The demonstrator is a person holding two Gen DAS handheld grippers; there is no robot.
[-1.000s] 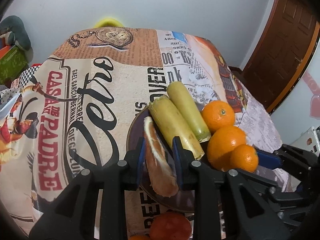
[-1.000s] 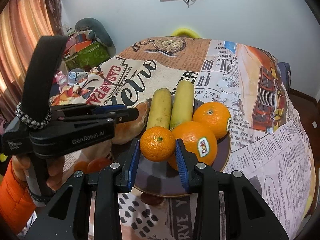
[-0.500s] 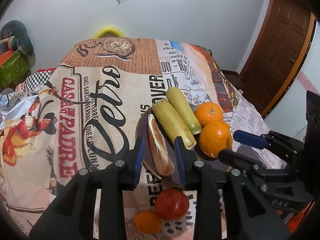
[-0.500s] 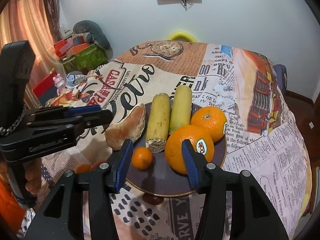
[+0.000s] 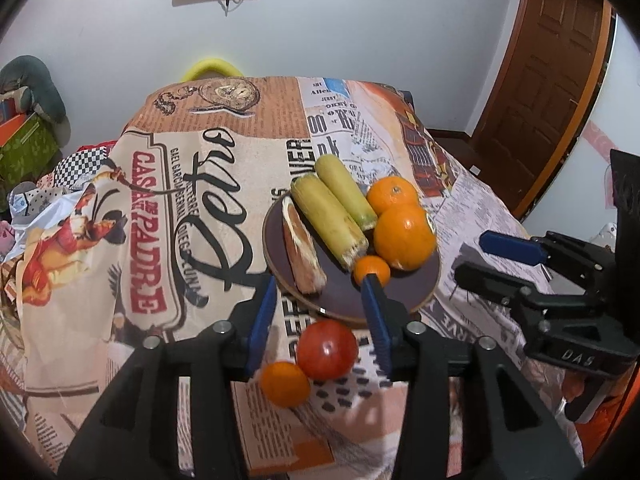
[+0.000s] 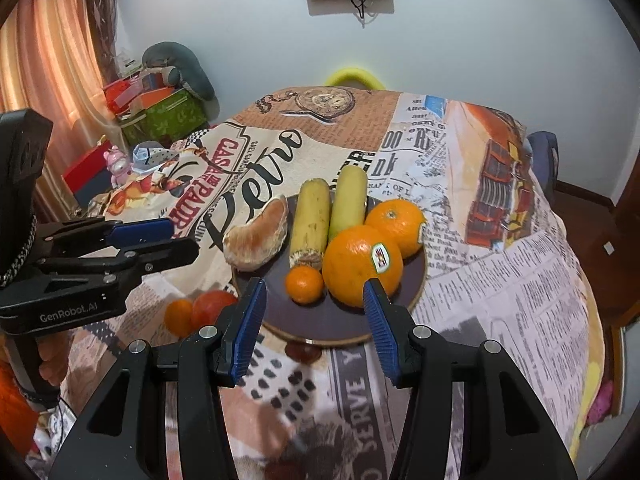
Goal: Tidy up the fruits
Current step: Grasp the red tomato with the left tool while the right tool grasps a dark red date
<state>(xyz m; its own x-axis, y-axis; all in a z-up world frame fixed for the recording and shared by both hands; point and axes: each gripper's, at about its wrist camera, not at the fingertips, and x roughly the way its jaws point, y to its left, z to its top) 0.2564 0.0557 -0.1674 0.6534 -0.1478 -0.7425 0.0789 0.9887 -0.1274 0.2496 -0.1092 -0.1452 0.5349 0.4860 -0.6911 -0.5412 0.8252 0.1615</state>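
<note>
A dark plate holds a peeled citrus segment, two corn cobs, two big oranges and a small mandarin. A red tomato and a small orange lie on the cloth just in front of the plate. My left gripper is open and empty above the tomato. My right gripper is open and empty, just short of the plate.
The table wears a printed newspaper-style cloth. The right gripper's body stands right of the plate; the left one stands left of it. Boxes and toys pile up at far left. A wooden door is at right.
Both grippers have let go and pulled back from the plate: the left released the citrus segment, the right released the small mandarin. Both now stand wide open. The tomato and small orange came into view.
</note>
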